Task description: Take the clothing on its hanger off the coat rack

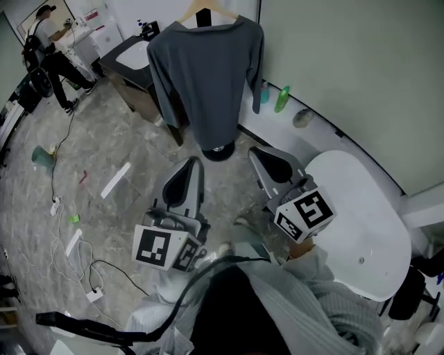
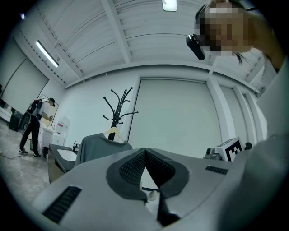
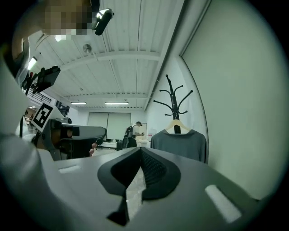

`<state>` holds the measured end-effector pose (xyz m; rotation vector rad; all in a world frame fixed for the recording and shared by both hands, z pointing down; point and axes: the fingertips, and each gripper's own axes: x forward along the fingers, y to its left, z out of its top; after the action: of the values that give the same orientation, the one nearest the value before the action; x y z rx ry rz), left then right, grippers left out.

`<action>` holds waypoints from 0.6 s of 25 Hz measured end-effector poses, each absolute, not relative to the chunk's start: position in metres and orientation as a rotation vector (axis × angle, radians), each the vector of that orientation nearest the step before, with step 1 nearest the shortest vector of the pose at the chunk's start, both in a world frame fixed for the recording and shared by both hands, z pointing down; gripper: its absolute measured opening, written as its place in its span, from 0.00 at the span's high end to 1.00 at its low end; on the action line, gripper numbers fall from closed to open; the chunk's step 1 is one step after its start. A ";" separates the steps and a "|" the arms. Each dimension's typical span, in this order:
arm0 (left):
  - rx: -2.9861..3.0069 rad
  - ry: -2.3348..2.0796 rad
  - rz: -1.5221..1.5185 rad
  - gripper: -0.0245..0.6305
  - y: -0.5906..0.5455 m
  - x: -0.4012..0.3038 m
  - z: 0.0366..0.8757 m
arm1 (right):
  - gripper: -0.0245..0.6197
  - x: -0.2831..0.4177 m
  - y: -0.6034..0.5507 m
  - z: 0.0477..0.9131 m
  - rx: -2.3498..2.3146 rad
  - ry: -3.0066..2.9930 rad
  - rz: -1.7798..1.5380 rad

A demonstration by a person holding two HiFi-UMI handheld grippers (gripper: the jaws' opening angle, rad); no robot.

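A grey long-sleeved shirt hangs on a wooden hanger from a black coat rack whose round base stands on the floor by the wall. My left gripper and right gripper are side by side below the shirt's hem, a short way from it, both shut and empty. In the left gripper view the rack and shirt stand beyond the shut jaws of my left gripper. In the right gripper view the shirt and hanger show above my right gripper.
A white rounded table lies to my right along the wall. A green bottle stands on a white ledge beside the rack. A dark-edged counter is behind the shirt on the left. Cables trail over the floor, and a person stands far left.
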<state>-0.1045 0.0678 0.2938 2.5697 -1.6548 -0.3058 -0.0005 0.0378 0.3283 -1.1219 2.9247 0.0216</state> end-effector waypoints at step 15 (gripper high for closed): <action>2.650 -1.753 -0.226 0.96 -0.223 -0.151 0.265 | 0.96 -0.025 -0.265 0.303 -1.114 2.893 0.094</action>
<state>-0.1507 -0.2233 0.2650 2.6502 -1.7533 -0.2264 -0.0254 -0.2654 0.3025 -1.1140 2.8927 0.0944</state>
